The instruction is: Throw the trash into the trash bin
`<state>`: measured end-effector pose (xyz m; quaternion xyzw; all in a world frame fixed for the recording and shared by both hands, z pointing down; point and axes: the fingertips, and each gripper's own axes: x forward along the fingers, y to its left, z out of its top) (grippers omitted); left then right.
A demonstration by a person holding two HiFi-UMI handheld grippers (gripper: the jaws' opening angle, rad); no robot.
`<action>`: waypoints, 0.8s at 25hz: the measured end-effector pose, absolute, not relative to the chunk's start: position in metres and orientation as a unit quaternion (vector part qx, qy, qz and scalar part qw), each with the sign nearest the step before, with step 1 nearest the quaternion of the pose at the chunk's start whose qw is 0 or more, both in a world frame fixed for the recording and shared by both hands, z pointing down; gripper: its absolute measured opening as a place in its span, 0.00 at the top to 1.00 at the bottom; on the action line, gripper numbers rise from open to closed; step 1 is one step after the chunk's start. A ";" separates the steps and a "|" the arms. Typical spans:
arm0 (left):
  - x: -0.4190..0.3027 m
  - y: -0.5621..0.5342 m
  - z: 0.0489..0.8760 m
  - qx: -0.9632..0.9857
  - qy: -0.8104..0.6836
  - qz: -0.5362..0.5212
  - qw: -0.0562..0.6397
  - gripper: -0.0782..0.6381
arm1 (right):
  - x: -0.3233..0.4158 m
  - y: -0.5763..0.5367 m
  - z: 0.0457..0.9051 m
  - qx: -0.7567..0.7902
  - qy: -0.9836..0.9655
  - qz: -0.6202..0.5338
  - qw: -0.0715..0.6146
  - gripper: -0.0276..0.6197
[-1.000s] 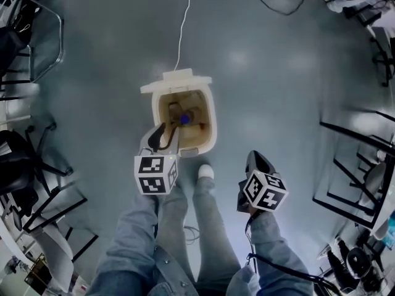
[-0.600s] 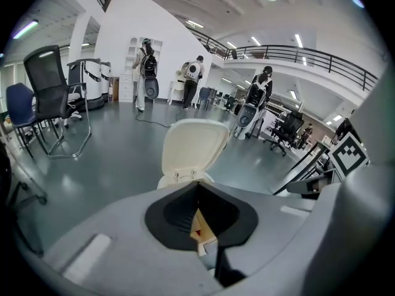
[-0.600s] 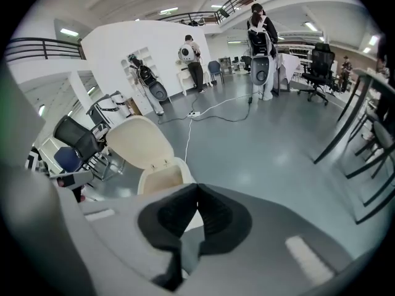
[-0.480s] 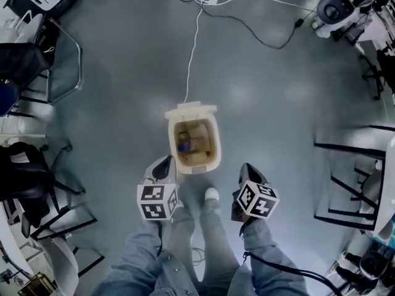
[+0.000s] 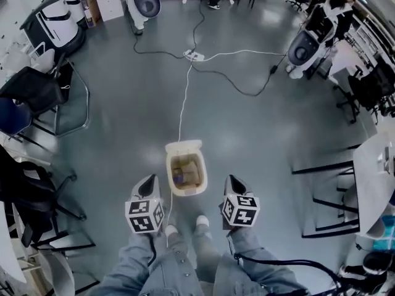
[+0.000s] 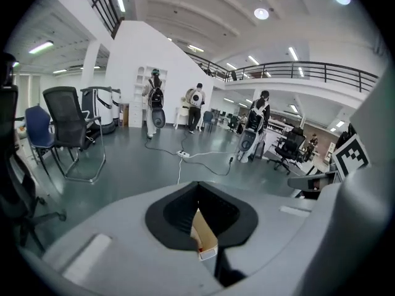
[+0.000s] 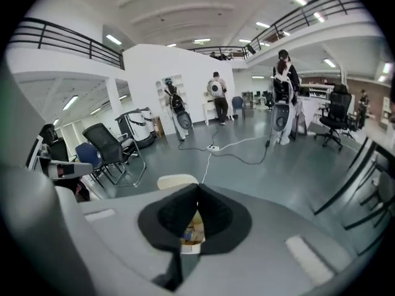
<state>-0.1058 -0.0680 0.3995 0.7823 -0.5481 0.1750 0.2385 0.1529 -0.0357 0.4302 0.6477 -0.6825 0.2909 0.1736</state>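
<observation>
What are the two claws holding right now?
Nothing. The left claw and the right claw are both shut and empty. The trash lies inside the open cream plastic trash bin.

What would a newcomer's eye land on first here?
The open cream trash bin mid-floor in the head view, trash inside, a white cable leading from it toward a power strip. The left gripper and right gripper flank it, both shut and empty.

The trash bin [image 5: 186,192] stands on the floor [image 5: 247,122] between the left tongs [image 5: 149,179] and right tongs [image 5: 232,179], with trash [image 5: 187,172] inside.
</observation>
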 end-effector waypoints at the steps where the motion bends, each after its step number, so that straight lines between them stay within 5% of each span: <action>1: -0.113 -0.065 0.381 0.780 -0.560 0.160 0.230 0.88 | 0.156 -0.035 0.413 0.650 -0.687 0.275 0.175 0.95; 8: -0.172 -0.065 0.286 0.749 -0.642 0.111 0.121 0.88 | 0.198 -0.035 0.335 0.681 -0.681 0.230 0.143 0.95; 20: -0.183 -0.055 0.264 0.742 -0.655 0.083 0.116 0.88 | 0.198 -0.036 0.303 0.673 -0.696 0.204 0.147 0.95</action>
